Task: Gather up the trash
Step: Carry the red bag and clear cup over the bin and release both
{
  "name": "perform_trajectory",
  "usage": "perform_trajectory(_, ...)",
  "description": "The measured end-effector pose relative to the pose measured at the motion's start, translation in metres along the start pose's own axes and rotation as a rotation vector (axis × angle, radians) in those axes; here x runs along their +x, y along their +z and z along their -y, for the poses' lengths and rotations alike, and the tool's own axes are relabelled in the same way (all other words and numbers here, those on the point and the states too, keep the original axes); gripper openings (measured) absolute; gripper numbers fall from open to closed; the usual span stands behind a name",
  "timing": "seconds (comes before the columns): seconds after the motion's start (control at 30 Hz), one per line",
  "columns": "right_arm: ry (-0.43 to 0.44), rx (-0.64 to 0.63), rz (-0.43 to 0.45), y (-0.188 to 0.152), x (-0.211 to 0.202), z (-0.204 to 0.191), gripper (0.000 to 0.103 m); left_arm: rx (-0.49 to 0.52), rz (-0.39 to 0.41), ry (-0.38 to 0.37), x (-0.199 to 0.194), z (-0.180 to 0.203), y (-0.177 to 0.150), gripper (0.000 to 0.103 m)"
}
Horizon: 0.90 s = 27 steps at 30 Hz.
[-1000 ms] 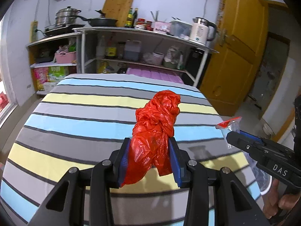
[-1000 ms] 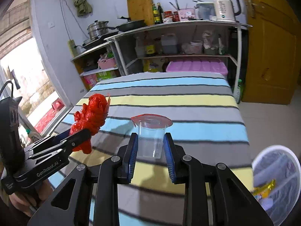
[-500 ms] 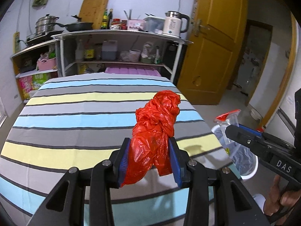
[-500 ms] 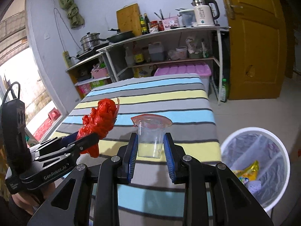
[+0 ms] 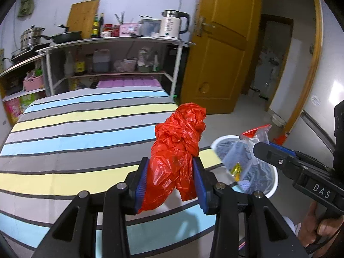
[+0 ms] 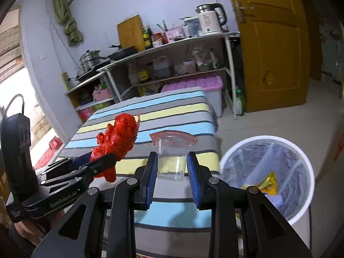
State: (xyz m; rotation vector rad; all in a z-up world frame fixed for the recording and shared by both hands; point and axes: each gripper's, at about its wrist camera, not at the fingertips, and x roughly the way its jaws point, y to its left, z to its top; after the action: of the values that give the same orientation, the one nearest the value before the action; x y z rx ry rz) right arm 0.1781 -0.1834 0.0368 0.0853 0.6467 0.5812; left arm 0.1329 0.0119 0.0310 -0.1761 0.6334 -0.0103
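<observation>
My left gripper is shut on a crumpled red plastic bag, held above the right edge of the striped table. The same red plastic bag shows at the left of the right wrist view, in the left gripper. My right gripper is shut on a clear plastic cup with a red peeled lid. That cup hangs over the white trash bin in the left wrist view, pinched by the right gripper. The bin stands on the floor right of the table, lined, with a yellow wrapper inside.
A metal shelf rack with pots, bottles and a kettle stands behind the table. A purple-lidded storage box sits under it. A yellow wooden door is at the right, beside an open doorway. A hand grips the right tool.
Both grippers have swung to the right, off the table's middle toward the bin. The bin has come into fuller view and closer. Both holds are unchanged.
</observation>
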Motion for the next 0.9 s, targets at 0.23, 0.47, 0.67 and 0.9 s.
perform_trajectory(0.23, -0.061, 0.058, 0.017, -0.005, -0.016, 0.036, 0.029, 0.040, -0.006, -0.065, 0.016, 0.035, 0.007, 0.042)
perform_trajectory(0.47, -0.125, 0.116, 0.021, -0.010, -0.023, 0.073, 0.029, 0.077, -0.014, -0.130, 0.036, 0.068, 0.014, 0.042)
perform_trajectory(0.67, -0.169, 0.156, 0.008, -0.015, -0.023, 0.100, 0.029, 0.097, -0.042, -0.175, 0.059, 0.090, 0.016, 0.042)
perform_trajectory(0.9, -0.206, 0.198, -0.017, -0.022, -0.017, 0.127, 0.029, 0.118, -0.073, -0.218, 0.083, 0.113, 0.015, 0.042)
